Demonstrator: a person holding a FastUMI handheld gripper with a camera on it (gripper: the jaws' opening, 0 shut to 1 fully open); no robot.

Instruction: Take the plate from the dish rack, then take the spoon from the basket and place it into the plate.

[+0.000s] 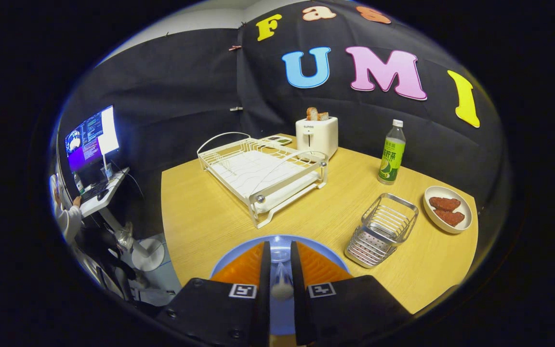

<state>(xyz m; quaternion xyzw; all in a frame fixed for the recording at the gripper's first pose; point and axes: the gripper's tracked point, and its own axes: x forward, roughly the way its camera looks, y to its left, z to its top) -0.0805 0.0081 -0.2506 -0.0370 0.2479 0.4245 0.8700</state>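
**Spoon pinched over the plate**

Far left, a person (65,217) sits at a desk (101,195) with a lit monitor (92,137). The wooden table (200,217) carries the white rack (263,171), with a toaster (317,135) holding bread behind it. My gripper (281,284) has its fingers pressed close on the spoon (281,284), its handle standing between them over the blue plate (239,250) just under my fingers. Right of that lies the wire basket (381,229), then a green bottle (391,154) further back, and a bowl (448,209) with two reddish pieces.
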